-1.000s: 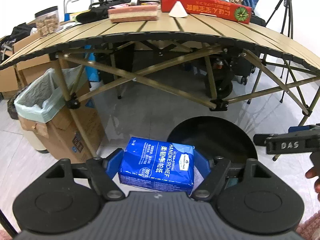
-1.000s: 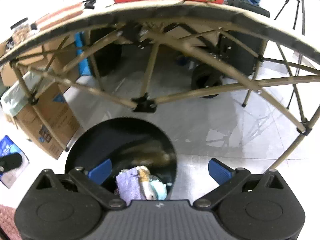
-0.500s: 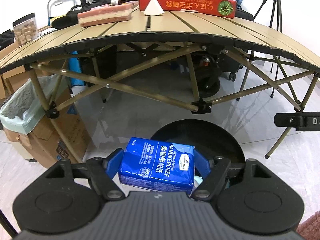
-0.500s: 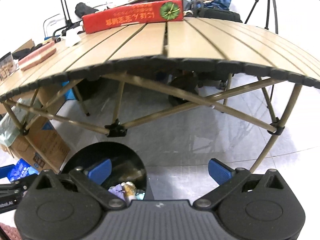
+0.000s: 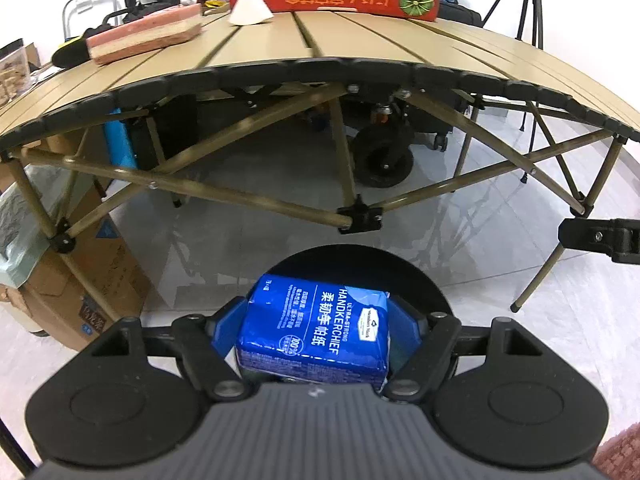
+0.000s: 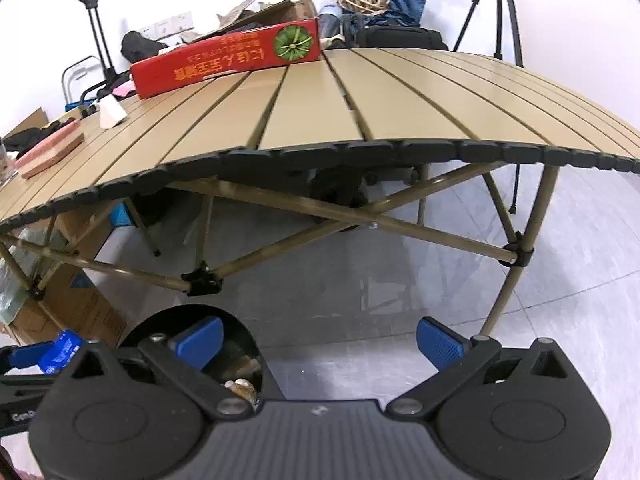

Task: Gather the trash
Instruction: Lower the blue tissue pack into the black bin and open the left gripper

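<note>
1. Pinching from both sides, the left gripper [image 5: 318,330] is seen clamped on the blue plastic pack of paper handkerchiefs [image 5: 316,332]; its blue pads are pressed against the pack's two short ends, so the pack is carried, not resting on anything.
2. The pack is held directly above the round black trash bin [image 5: 416,272] on the grey floor, in front of the tan slatted folding table [image 5: 360,52]. That placement is judged to be deliberate: a release here would likely drop the pack into the bin's mouth.
3. The pack's long axis is laid crosswise, running from one pad to the other; its printed broad face is turned up toward the camera and its far long edge points toward the table.
4. The right gripper [image 6: 318,340] is spread wide with nothing between its blue pads, kept beside the bin, apparently clear of the drop.
5. Trash is already visible inside the bin in the right wrist view.
</note>
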### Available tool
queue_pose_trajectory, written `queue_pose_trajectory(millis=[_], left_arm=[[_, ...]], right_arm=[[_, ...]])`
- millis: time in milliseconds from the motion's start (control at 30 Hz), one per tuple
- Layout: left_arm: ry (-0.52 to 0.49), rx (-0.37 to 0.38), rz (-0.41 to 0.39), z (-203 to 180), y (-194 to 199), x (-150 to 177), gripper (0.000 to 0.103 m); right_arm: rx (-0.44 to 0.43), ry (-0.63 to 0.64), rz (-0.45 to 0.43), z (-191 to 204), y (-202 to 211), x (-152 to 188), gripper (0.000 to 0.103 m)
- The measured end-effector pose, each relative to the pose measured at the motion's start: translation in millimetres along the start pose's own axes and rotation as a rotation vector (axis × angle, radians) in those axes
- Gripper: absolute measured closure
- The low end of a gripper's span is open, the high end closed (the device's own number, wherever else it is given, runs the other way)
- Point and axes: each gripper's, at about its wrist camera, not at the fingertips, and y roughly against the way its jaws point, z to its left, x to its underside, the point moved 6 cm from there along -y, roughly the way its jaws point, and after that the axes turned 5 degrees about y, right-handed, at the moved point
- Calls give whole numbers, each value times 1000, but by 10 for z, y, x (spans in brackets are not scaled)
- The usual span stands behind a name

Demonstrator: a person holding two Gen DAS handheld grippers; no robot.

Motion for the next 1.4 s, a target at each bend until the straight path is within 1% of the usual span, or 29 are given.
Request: queue_pose_trajectory(millis=[333,567,667,800,1033,1100,1200,1233,1267,1400], left_arm=[[-13,7,9,-266,-192,-55,27],[-21,-9,20,-393,-317,-54,27],[-26,-17,24,-424,-361,-34,27],[-29,-20,28,-447,-380,-11,27],[-23,-45,29,-373,-395,-12,26],[-14,-59,40,-347,-399,-8,22],[-1,-75,40,-323,-390,-15,10],[5,-81,37,-316,-380,-19,2],[12,-83,33,-306,-372,-23,0],[27,-76,51,-282,-381,-17,0]], right_arm=[[5,-50,-24,-118,105,14,0],[23,-57,5,-176,10,76,0],[34,-68,20,-219,-38,110,0],[28,-75,33,-220,-66,138,0],[22,-66,41,-183,-97,133,0],[19,-65,43,-172,-102,137,0],[20,-62,44,-170,-106,140,0],[21,-62,44,-175,-109,141,0],[22,-63,45,-176,-111,142,0],[23,-61,48,-175,-118,143,0]])
